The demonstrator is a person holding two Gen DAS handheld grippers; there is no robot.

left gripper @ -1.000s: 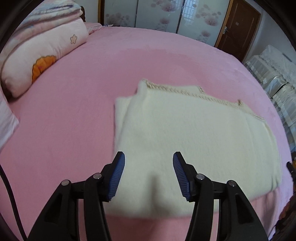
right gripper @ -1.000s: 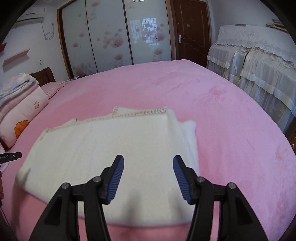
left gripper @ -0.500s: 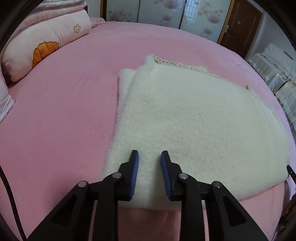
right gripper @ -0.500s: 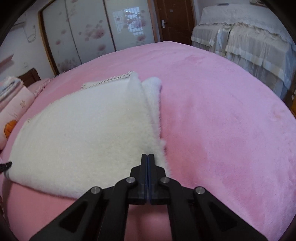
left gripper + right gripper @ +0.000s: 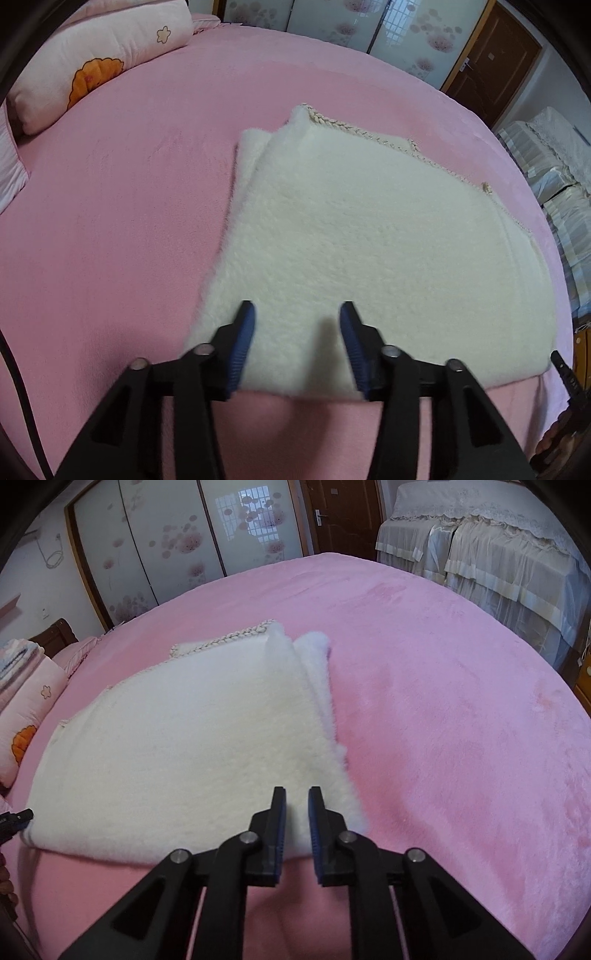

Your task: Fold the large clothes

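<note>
Soft, even daylight, fairly bright; no glare. Faint shadow on the fleece between the jaws and on the bedspread just below them. Strong fisheye bend, dark vignette at corners. Left jaws slightly motion-blurred.

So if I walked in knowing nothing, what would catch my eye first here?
Probably the fluffy cream garment, folded flat in the middle of a big pink bed, with a braided trim along its far edge. Next, the two black clamps with blue pads over its near edge: the left gripper and the right gripper, both with jaws opening and nothing pinched. A pink pillow with an orange flower lies at the bed's far left.
</note>
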